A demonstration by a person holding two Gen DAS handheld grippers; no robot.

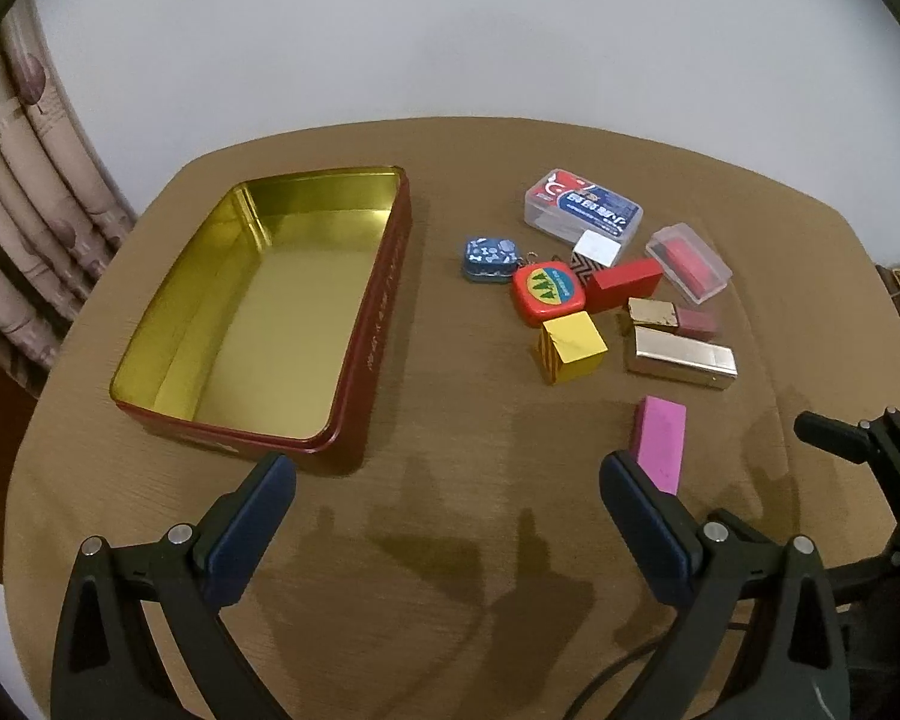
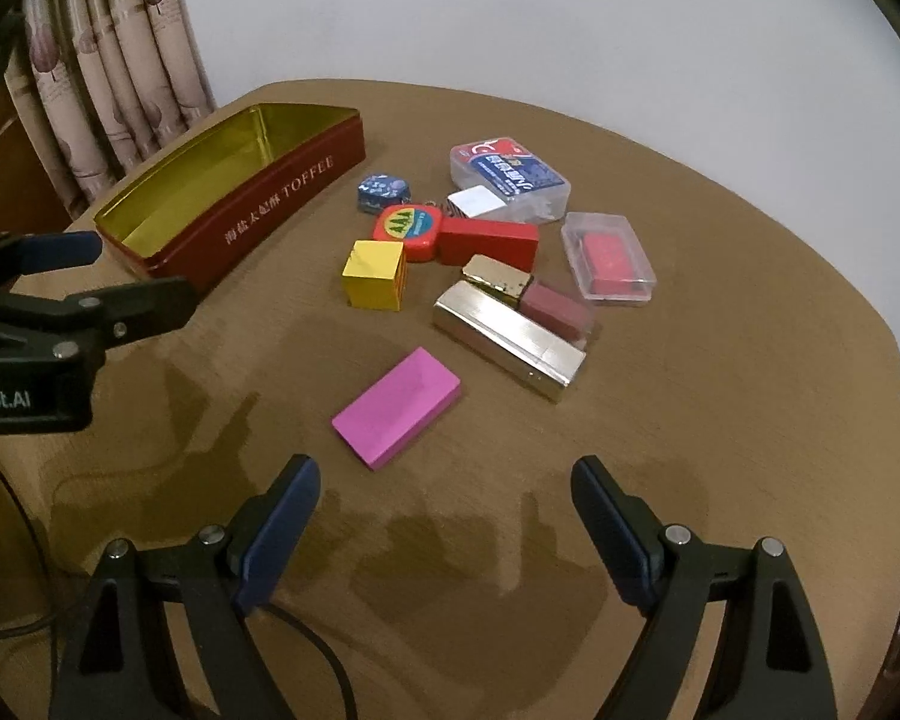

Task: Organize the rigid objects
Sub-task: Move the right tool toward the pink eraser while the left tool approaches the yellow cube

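At the left of the left wrist view, the open red tin (image 1: pixel 354 324) sits on the brown table (image 1: pixel 450 570), its gold interior holding nothing. Right of the tin, well apart from it, a cluster of small items lies in the upper right of the frame: a blue patterned case (image 1: pixel 489 260), a red case with a green label (image 1: pixel 549 293), a yellow cube (image 1: pixel 572 347), a red block (image 1: pixel 624 284), a clear card box (image 1: pixel 582 210), a gold bar (image 1: pixel 681 358) and a clear box with a red insert (image 1: pixel 689 262). Nearer the lower right, a pink block (image 1: pixel 660 443) lies flat, just beyond one finger of the left gripper (image 1: pixel 447 474), whose jaws are spread wide and hold nothing. At the bottom of the right wrist view, the right gripper (image 2: pixel 445 480) is likewise spread wide and unloaded, with the pink block (image 2: pixel 397 407) lying just ahead of its fingers, apart from both.
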